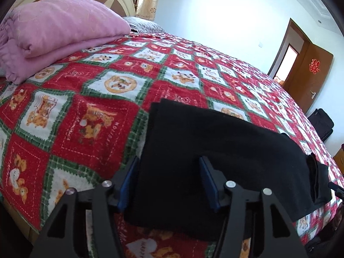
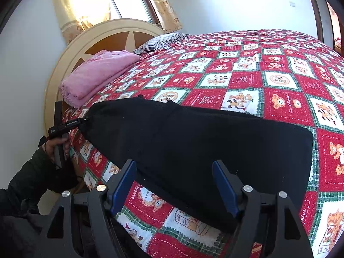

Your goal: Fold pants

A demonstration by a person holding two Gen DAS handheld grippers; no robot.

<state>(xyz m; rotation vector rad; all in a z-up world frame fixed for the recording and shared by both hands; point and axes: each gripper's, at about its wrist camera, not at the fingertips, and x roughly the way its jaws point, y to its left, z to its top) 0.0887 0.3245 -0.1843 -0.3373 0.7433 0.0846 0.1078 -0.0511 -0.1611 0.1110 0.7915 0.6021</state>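
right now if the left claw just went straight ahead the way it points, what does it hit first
Most likely the black pants: the open left claw straddles their near part on the bedspread. How high it sits above them is unclear.

Both wrist views, low and close, share the pants.

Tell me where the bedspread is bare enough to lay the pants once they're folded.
The widest bare stretch of bedspread lies beyond the black pants, running to the far edge. A smaller patch sits between the pants and the pink blanket. The headboard corner is crowded: blanket plus striped pillow. Left gripper and right gripper are open over the near edge.
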